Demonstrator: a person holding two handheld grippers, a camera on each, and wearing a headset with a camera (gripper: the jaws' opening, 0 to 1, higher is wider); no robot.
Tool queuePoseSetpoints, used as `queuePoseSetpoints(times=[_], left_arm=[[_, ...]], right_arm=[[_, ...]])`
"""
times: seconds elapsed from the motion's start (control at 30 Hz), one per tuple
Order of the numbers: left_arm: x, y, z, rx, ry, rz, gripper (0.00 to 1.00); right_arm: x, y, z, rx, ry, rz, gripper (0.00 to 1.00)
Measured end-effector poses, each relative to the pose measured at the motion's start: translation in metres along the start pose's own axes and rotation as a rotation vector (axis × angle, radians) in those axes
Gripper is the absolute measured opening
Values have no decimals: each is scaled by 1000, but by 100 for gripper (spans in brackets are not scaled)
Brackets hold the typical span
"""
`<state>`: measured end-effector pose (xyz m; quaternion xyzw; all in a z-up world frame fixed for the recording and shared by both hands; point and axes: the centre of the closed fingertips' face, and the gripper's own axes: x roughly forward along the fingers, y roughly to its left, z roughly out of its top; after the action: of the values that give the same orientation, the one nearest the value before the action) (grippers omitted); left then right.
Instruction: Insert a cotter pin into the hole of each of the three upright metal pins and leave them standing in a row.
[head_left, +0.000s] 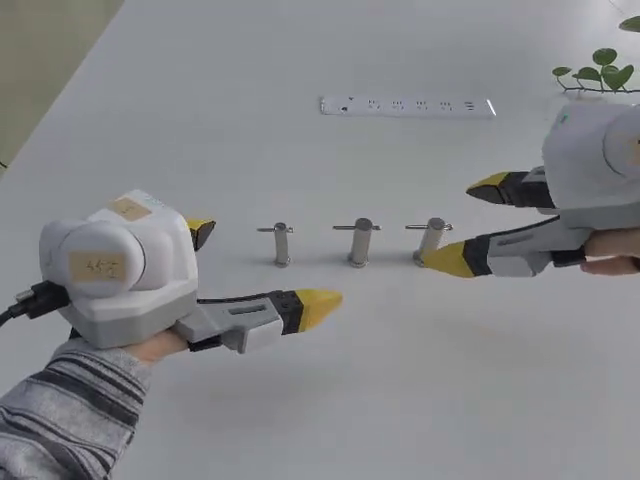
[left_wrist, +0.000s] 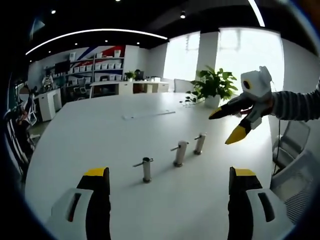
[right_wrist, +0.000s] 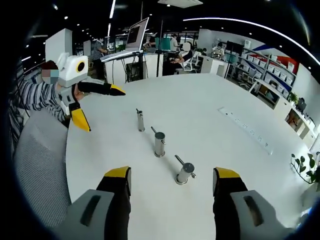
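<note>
Three upright metal pins stand in a row on the white table: the left pin (head_left: 282, 244), the middle pin (head_left: 360, 242) and the right pin (head_left: 431, 238). Each has a thin cotter pin sticking out sideways near its top. The same row appears in the left gripper view (left_wrist: 146, 169) (left_wrist: 180, 153) (left_wrist: 200, 143) and the right gripper view (right_wrist: 140, 120) (right_wrist: 159, 144) (right_wrist: 185, 173). My left gripper (head_left: 262, 270) is open, left of the row. My right gripper (head_left: 465, 222) is open, just right of the right pin, holding nothing.
A white power strip (head_left: 407, 105) lies flat on the table behind the row. A potted plant (head_left: 600, 72) stands at the far right edge. Wide bare table (head_left: 400, 380) lies in front of the pins.
</note>
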<state>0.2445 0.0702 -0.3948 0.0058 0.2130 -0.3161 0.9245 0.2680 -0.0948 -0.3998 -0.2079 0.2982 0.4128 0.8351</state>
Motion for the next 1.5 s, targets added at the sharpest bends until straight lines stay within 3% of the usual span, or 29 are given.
queuePoseSetpoints(times=[0.13,0.3,0.33,0.47,0.53,0.57,0.9,1.03,1.5], left_arm=[[-7,0,4,-6,1,28,99],[-16,11,6,-75,-21,124,94],[-17,11,6,-69,-20,128,94],[-20,4,6,-66,-12,122,94],[-21,3,6,-53,-11,125,94],[-21,6,5,-53,-8,129,94],[-22,1,-1,-50,16,109,95],[-23,2,-1,-54,9,120,95],[-30,-1,-3,-38,1,137,96]], right_arm=[[-8,7,-2,92,-38,-24,64],[-13,10,-4,220,-98,-69,68],[-13,10,-8,236,-98,-97,68],[-11,21,-15,296,-119,-112,71],[-11,23,-12,354,-163,-121,71],[-13,20,-13,376,-186,-151,72],[-14,35,-32,401,-168,-164,74],[-16,34,-33,420,-187,-178,75],[-22,37,-23,388,-236,-192,77]])
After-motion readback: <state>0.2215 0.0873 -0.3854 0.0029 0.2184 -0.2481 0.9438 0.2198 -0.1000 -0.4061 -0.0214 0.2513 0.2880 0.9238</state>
